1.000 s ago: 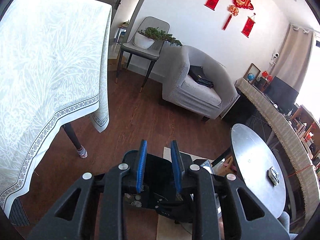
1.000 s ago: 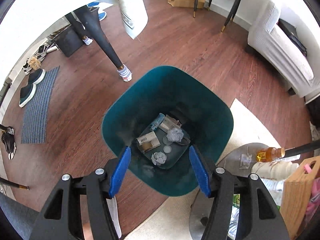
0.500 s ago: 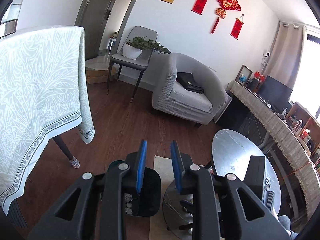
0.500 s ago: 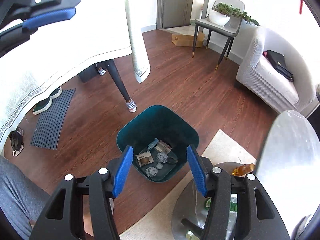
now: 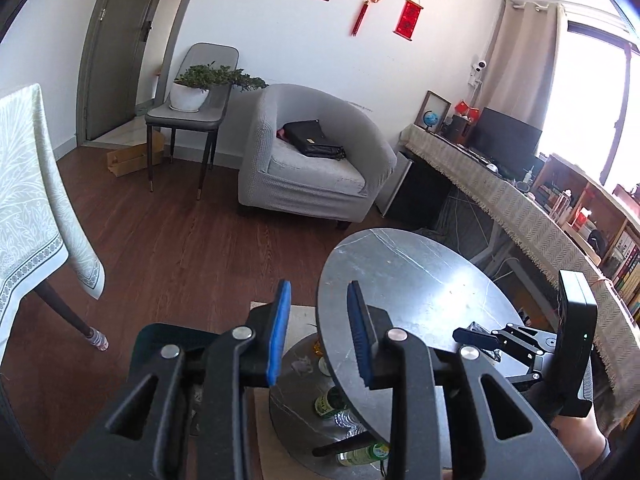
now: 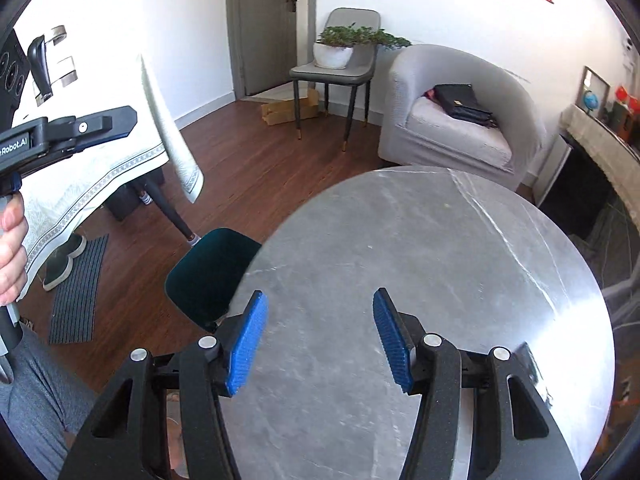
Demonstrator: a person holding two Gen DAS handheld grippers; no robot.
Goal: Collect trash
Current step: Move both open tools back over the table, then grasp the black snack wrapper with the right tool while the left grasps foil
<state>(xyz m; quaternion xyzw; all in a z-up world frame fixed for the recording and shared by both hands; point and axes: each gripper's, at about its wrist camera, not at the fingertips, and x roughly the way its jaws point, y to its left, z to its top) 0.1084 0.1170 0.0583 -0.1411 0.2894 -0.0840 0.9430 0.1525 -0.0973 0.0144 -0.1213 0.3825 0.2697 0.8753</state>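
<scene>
Left wrist view: our left gripper (image 5: 318,330) hung with its jaws parted and empty above the edge of the round marble table (image 5: 408,280); the teal trash bin (image 5: 160,340) stood on the floor beneath it, left of the table. Right wrist view: our right gripper (image 6: 320,338) was spread wide, empty, over the tabletop (image 6: 420,248); the bin (image 6: 208,272) sat beside the table's left edge.

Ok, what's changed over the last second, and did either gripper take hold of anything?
Both grippers rose and swung from the teal bin to the round marble table. The right gripper, which looked straight down into the bin, now hangs over the tabletop, the bin at its left edge. The left gripper lifted alongside. Nothing was gripped or released; both jaws stayed open and empty.
</scene>
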